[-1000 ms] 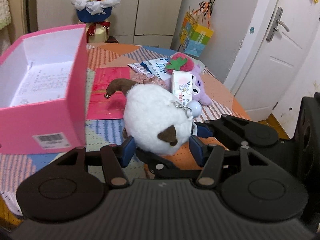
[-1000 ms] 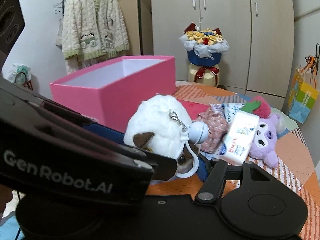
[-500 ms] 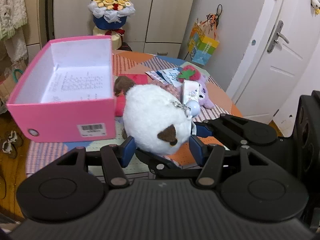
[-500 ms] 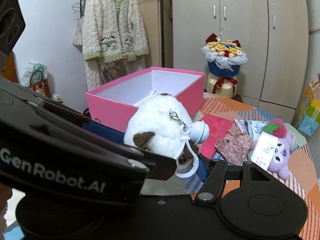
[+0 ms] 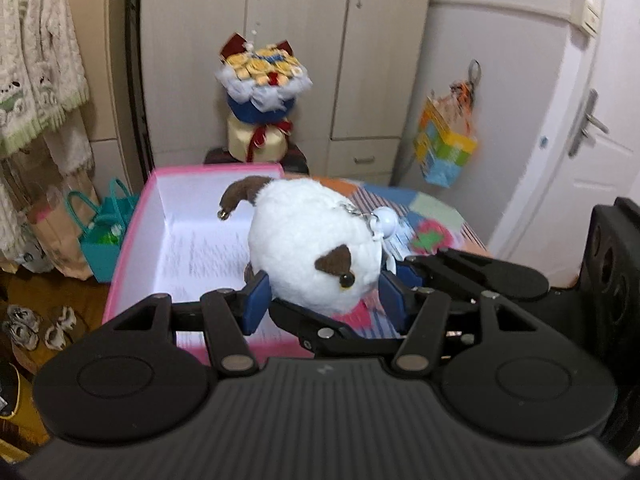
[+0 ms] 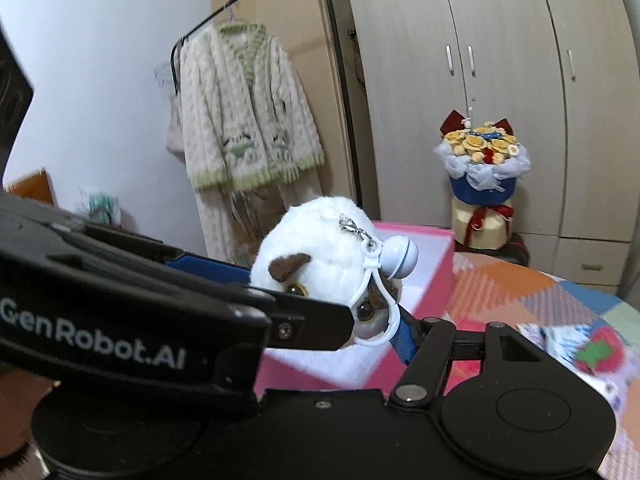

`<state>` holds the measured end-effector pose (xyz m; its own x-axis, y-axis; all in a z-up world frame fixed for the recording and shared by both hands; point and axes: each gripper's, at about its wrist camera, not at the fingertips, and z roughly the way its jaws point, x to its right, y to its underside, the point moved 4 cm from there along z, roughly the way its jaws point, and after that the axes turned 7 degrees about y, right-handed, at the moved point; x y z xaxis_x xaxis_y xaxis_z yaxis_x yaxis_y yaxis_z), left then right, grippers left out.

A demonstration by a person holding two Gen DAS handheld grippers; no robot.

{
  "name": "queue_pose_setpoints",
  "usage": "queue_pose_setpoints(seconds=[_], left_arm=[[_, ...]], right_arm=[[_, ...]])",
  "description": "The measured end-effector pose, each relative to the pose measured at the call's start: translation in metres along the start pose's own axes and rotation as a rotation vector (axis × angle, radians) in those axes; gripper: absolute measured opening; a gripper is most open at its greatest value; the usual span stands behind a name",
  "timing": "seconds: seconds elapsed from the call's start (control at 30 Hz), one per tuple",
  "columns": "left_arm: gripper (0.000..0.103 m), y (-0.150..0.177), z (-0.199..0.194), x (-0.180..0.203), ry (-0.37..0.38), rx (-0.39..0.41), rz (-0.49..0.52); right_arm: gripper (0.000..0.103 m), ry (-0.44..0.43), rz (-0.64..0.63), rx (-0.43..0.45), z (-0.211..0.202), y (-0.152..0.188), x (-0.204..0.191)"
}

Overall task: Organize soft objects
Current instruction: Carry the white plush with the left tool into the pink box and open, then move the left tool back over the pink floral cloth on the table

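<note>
My left gripper (image 5: 324, 300) is shut on a white plush cat (image 5: 312, 240) with brown ears, a brown tail and a white keyring clip. It holds the cat in the air above the near end of the open pink box (image 5: 132, 240), whose floor is white. The cat (image 6: 320, 256) also shows in the right wrist view, in front of the pink box (image 6: 436, 276). The left gripper's body crosses the right wrist view and hides my right gripper's left finger; one blue fingertip (image 6: 404, 336) shows below the cat. A purple plush with a strawberry hat (image 6: 600, 356) lies on the table, blurred.
The patchwork tablecloth (image 6: 520, 292) carries a pile of soft items at right. A flower bouquet (image 5: 262, 80) stands behind the box before the wardrobe. A cardigan (image 6: 244, 120) hangs on a rack at left. Bags (image 5: 104, 232) and shoes lie on the floor left of the table.
Both grippers have risen and swung left. The white plush cat, earlier low over the table beside the box, is now held above the box's open interior.
</note>
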<state>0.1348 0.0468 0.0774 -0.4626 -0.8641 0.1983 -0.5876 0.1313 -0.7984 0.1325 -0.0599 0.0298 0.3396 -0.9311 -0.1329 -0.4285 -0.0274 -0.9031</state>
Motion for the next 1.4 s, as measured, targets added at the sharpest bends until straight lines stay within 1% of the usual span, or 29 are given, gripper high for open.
queue_pose_setpoints(seconds=[0.17, 0.3, 0.43, 0.53, 0.63, 0.73, 0.8, 0.93, 1.03, 1.1, 1.17, 1.27, 1.4], left_arm=[[0.058, -0.038, 0.032, -0.034, -0.003, 0.005, -0.057], [0.058, -0.053, 0.071, -0.065, 0.014, -0.026, -0.125], [0.058, -0.053, 0.119, -0.095, 0.021, -0.079, -0.199], [0.058, -0.051, 0.148, -0.117, 0.030, -0.107, -0.268], [0.058, -0.050, 0.171, -0.136, 0.051, -0.121, -0.339], [0.058, -0.047, 0.189, -0.152, 0.092, -0.133, -0.417], [0.058, -0.046, 0.195, -0.156, 0.103, -0.129, -0.438], [0.057, -0.044, 0.195, -0.162, 0.096, -0.107, -0.466], [0.057, -0.043, 0.189, -0.166, 0.064, -0.069, -0.470], [0.059, -0.043, 0.183, -0.165, 0.034, -0.040, -0.441], [0.060, -0.045, 0.176, -0.164, 0.024, -0.024, -0.418], [0.061, -0.048, 0.158, -0.156, 0.012, 0.006, -0.358], [0.063, -0.049, 0.129, -0.141, -0.081, 0.039, -0.243]], right_arm=[[0.069, -0.043, 0.022, 0.001, 0.041, -0.026, 0.015], [0.069, -0.052, 0.031, -0.057, 0.086, -0.035, 0.033], [0.069, -0.048, 0.042, -0.152, 0.131, -0.032, 0.053], [0.069, -0.038, 0.033, -0.223, 0.163, -0.030, 0.063], [0.069, -0.017, -0.018, -0.262, 0.184, -0.030, 0.066], [0.069, 0.009, -0.078, -0.264, 0.192, -0.026, 0.066], [0.069, 0.017, -0.095, -0.259, 0.196, -0.027, 0.067], [0.070, 0.047, -0.124, -0.256, 0.204, -0.030, 0.066], [0.071, 0.068, -0.114, -0.239, 0.203, -0.032, 0.067], [0.072, 0.063, -0.094, -0.229, 0.199, -0.034, 0.070], [0.073, 0.029, -0.064, -0.223, 0.190, -0.034, 0.072], [0.073, -0.014, -0.030, -0.220, 0.172, -0.034, 0.075], [0.073, -0.046, -0.030, -0.217, 0.142, -0.030, 0.077]])
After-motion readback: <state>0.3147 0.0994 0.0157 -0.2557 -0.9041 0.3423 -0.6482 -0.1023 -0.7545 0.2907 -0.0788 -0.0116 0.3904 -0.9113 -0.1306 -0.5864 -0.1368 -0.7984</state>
